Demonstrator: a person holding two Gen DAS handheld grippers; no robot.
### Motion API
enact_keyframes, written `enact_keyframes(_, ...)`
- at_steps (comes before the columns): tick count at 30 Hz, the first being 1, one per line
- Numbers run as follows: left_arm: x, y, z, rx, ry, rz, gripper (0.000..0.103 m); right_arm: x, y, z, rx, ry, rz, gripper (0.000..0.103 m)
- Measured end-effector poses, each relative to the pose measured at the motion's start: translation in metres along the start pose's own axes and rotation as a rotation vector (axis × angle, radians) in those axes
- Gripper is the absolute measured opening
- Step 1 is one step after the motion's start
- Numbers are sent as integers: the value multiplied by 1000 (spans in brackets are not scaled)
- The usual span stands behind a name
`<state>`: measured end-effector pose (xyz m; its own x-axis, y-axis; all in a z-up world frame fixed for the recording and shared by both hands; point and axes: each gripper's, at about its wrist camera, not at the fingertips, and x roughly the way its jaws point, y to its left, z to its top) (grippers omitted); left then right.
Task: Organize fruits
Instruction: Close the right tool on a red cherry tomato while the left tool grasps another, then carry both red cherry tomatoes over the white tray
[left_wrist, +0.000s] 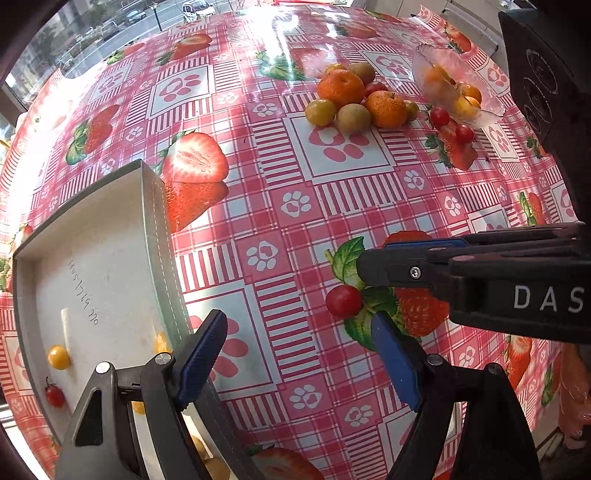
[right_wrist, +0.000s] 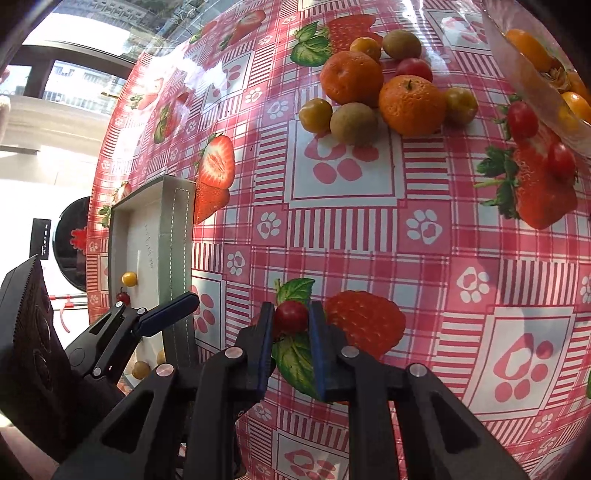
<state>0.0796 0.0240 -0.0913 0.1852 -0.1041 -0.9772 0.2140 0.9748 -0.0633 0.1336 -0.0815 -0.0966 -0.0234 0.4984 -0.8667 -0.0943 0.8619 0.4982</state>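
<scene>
My right gripper (right_wrist: 290, 319) is shut on a red cherry tomato (right_wrist: 290, 316); the tomato also shows in the left wrist view (left_wrist: 343, 301). My left gripper (left_wrist: 299, 332) is open and empty beside the grey tray (left_wrist: 151, 221). The tray holds a yellow tomato (left_wrist: 59, 357), a red tomato (left_wrist: 54, 395) and other small fruits. A pile of two mandarins (right_wrist: 412, 105), kiwis and small tomatoes lies at the far side of the table. A tipped clear bowl (left_wrist: 458, 88) with small orange fruits lies to its right, with two red tomatoes (left_wrist: 439, 116) beside it.
The table has a glossy pink checked cloth with strawberry prints (left_wrist: 295, 206). A window is beyond the table's far left edge. The right gripper's body (left_wrist: 509, 280) reaches in from the right in the left wrist view.
</scene>
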Motion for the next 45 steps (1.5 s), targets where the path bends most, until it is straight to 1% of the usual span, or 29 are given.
enact_keyframes(7, 3, -15, 15, 25, 0, -14, 82, -19, -21, -14, 66, -30, -16, 20)
enact_keyframes(8, 3, -18, 15, 32, 1, -10, 76, -20, -23, -16, 73, -32, -16, 20)
enact_keyframes(9, 5, -21, 16, 42, 10, -4, 73, -21, -25, -18, 80, -34, -16, 20)
enact_keyframes(10, 8, -23, 16, 48, 23, -7, 66, -21, -25, -19, 85, -36, -17, 20)
enact_keyframes(11, 10, -24, 16, 49, 33, -5, 64, -22, -26, -21, 88, -37, -18, 20)
enact_keyframes(13, 12, -26, 17, 50, 28, 6, 62, -24, -27, -23, 94, -42, -18, 20)
enact_keyframes(14, 13, -27, 18, 51, 27, 12, 58, -26, -27, -24, 96, -46, -18, 20)
enact_keyframes(16, 14, -26, 20, 44, 24, 9, 58, -27, -27, -24, 101, -52, -17, 20)
enact_keyframes(18, 14, -27, 22, 47, 18, 26, 47, -29, -28, -25, 103, -55, -17, 20)
enact_keyframes(19, 15, -27, 25, 53, 17, 42, 38, -30, -28, -26, 105, -56, -18, 20)
enact_keyframes(21, 14, -22, 26, 48, 16, 37, 23, -32, -28, -28, 109, -59, -21, 20)
enact_keyframes(22, 13, -18, 27, 45, 21, 25, 19, -33, -27, -28, 111, -60, -23, 20)
enact_keyframes(25, 11, -10, 26, 22, 35, -18, 19, -36, -25, -29, 111, -63, -26, 20)
enact_keyframes(33, -20, 11, 21, -49, -11, -80, 19, -45, -4, -35, 92, -68, -58, 20)
enact_keyframes(38, -43, 30, 14, -82, -47, -94, 19, -47, 20, -35, 63, -65, -74, 20)
enact_keyframes(43, -61, 50, 3, -119, -80, -82, 19, -44, 49, -33, 4, -60, -91, 20)
enact_keyframes(45, -68, 64, -3, -145, -90, -79, 19, -42, 60, -32, -17, -56, -92, 20)
